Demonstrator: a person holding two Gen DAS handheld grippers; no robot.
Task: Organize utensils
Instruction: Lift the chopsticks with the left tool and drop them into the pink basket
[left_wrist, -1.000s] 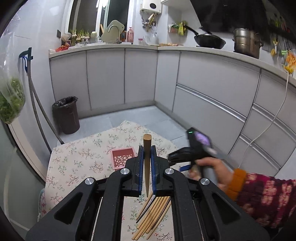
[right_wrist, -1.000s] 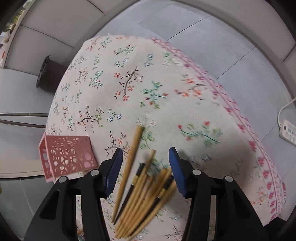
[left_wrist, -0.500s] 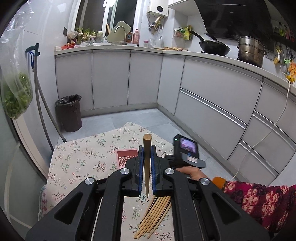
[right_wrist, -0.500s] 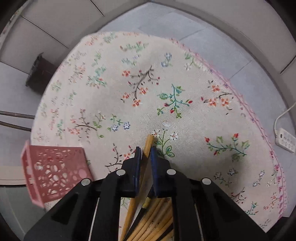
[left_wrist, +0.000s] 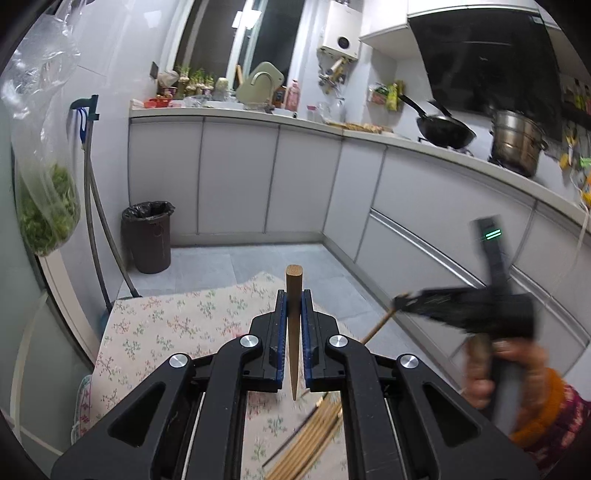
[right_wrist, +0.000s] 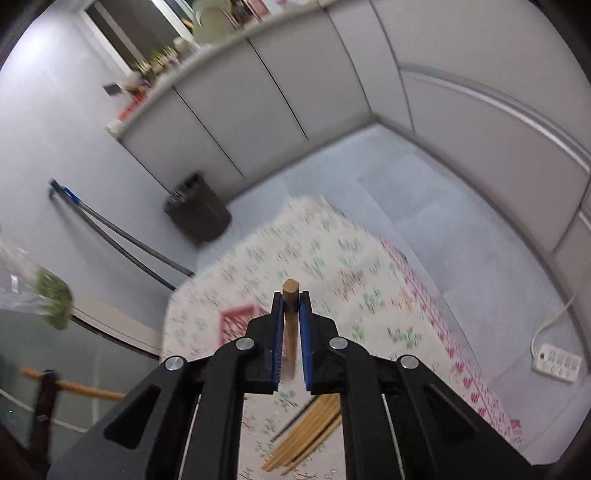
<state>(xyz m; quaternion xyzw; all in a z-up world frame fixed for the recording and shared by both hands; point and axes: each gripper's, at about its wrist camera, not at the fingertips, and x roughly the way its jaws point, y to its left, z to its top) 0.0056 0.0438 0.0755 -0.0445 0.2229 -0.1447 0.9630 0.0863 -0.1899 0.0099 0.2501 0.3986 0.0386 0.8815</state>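
With each gripper, left (left_wrist: 293, 332) and right (right_wrist: 291, 332), clamping one chopstick (left_wrist: 294, 295), I next carry both to the pink holder (right_wrist: 236, 323)

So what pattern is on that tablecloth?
The tablecloth is cream with small floral sprigs and a pink zigzag border; the left wrist view shows it sharpest.

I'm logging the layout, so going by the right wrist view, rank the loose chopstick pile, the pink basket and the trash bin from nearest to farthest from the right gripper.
1. Loose chopstick pile: on the tablecloth just below the right gripper, slightly right.
2. Pink basket: on the cloth, left of the fingers.
3. Trash bin: on the floor beyond the table, up and left.
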